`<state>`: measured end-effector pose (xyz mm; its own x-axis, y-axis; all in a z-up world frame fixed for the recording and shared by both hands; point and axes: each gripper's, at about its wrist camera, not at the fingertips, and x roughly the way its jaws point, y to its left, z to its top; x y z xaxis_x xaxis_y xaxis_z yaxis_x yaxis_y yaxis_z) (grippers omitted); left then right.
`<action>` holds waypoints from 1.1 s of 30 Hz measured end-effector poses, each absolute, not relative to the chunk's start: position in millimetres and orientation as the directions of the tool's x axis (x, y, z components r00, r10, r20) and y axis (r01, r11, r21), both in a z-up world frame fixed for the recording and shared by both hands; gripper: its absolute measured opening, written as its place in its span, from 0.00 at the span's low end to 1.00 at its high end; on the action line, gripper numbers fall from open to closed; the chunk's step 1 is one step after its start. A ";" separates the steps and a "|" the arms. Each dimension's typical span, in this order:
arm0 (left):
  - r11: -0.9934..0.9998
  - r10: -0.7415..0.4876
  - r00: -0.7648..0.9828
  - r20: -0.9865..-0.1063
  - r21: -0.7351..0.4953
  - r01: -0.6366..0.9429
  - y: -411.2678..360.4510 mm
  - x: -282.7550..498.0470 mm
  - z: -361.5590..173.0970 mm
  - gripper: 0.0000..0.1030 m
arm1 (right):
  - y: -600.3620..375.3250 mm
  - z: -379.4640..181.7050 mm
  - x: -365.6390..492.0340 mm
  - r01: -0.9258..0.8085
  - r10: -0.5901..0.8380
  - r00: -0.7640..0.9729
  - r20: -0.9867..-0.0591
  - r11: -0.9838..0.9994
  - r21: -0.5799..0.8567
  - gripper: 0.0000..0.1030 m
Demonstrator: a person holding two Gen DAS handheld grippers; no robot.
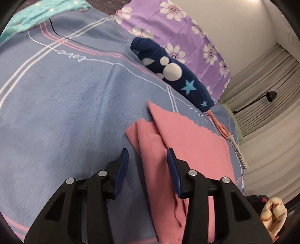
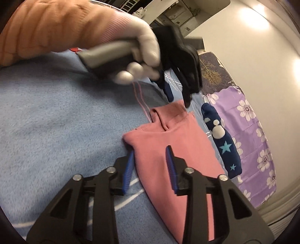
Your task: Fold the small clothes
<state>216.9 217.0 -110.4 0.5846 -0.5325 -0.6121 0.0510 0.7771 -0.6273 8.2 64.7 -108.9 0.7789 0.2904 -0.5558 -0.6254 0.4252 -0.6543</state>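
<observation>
A pink garment [image 1: 189,142] lies partly folded on the blue blanket [image 1: 65,105]; it also shows in the right wrist view [image 2: 165,142]. My left gripper [image 1: 148,155] is open and empty just above the garment's left edge. My right gripper [image 2: 151,153] is open, with its jaws on either side of the garment's near corner, not closed on it. The left gripper [image 2: 180,99] also shows in the right wrist view, held by a gloved hand [image 2: 142,48] above the garment's far end.
A rolled dark blue fleece piece [image 1: 172,69] with white dots and stars lies beyond the pink garment. A purple floral sheet [image 1: 180,32] lies behind it. A teal cloth [image 1: 37,13] is at the far left. The bed edge and a wall are at the right.
</observation>
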 end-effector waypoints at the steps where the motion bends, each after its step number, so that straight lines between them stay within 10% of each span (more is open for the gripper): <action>1: 0.773 -0.531 0.591 -0.607 -0.633 0.045 216.2 224.1 -114.1 0.34 | 64.6 -109.2 11.1 -0.626 0.289 0.778 -0.557 0.430 -0.651 0.28; 4: 0.699 -0.581 0.627 -0.519 -0.713 0.057 225.3 230.9 -115.2 0.06 | 65.6 -110.5 18.7 -0.641 0.290 0.764 -0.576 0.437 -0.631 0.05; 8: 0.656 -0.603 0.720 -0.345 -0.728 0.200 229.7 207.3 -86.6 0.06 | 56.5 -91.2 16.4 -0.673 0.377 0.737 -0.561 0.490 -0.554 0.04; 14: 0.726 -0.497 0.695 -0.520 -0.688 0.005 236.0 225.2 -134.9 0.08 | 61.3 -101.1 14.7 -0.692 0.359 0.714 -0.601 0.493 -0.528 0.04; 19: 0.604 -0.527 0.737 -0.424 -0.796 -0.026 260.3 218.0 -143.8 0.09 | 62.2 -103.1 11.8 -0.680 0.355 0.728 -0.586 0.486 -0.549 0.04; 28: 0.572 -0.646 0.663 -0.378 -0.815 0.092 245.5 204.1 -129.8 0.53 | 67.4 -111.4 4.9 -0.663 0.346 0.747 -0.567 0.444 -0.603 0.13; 33: 0.662 -0.654 0.602 -0.458 -0.731 0.164 212.7 203.1 -119.1 0.61 | 67.5 -111.7 3.7 -0.635 0.313 0.771 -0.555 0.453 -0.626 0.21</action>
